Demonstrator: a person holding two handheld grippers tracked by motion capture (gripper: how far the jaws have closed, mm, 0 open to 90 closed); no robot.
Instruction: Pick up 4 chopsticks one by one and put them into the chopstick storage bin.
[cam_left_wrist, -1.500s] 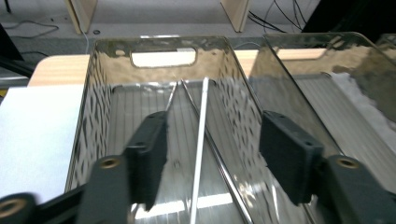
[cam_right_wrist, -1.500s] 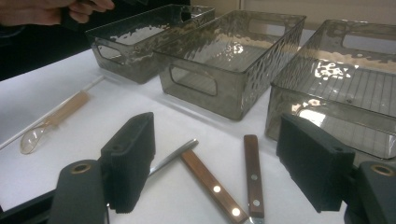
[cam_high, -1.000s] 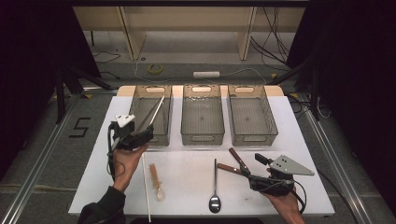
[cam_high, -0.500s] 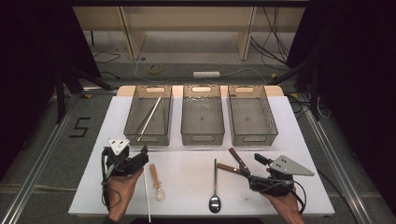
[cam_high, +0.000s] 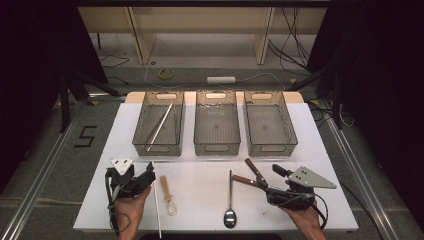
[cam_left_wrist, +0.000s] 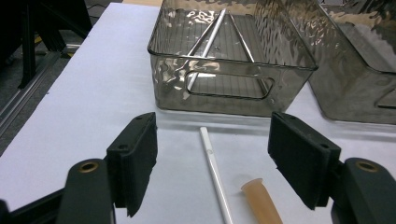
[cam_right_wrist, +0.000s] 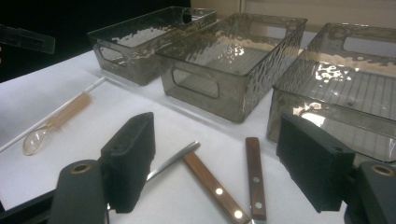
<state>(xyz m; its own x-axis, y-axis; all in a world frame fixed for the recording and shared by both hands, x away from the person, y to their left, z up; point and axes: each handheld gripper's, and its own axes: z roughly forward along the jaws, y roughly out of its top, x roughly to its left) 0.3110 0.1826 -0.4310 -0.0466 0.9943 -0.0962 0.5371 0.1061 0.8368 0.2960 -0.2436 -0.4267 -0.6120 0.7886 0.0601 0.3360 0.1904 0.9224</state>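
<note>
My left gripper (cam_high: 148, 175) hovers low over the table's near left, open, with nothing gripped. In the left gripper view (cam_left_wrist: 212, 140), a thin white stick (cam_left_wrist: 215, 173) lies on the table between the jaws, and the tan handle of a plastic spoon (cam_left_wrist: 262, 201) lies beside it. A silver rod (cam_high: 159, 126) rests slanted in the left bin (cam_high: 141, 131). My right gripper (cam_high: 273, 183) stands open at the near right. In the right gripper view (cam_right_wrist: 217, 140), two wooden-handled utensils (cam_right_wrist: 214, 187) (cam_right_wrist: 254, 177) lie under the jaws, untouched. A metal spoon (cam_high: 230, 200) lies left of it.
Three smoky clear bins stand in a row across the middle of the white table (cam_high: 330, 150): the left one, a middle one (cam_high: 216, 149) and a right one (cam_high: 270, 148); both of these are empty. Floor cables and dark stands surround the table.
My left gripper has drawn back from the left bin toward the table's near edge and sunk lower, leaving the silver rod in the bin. The right gripper has stayed put.
</note>
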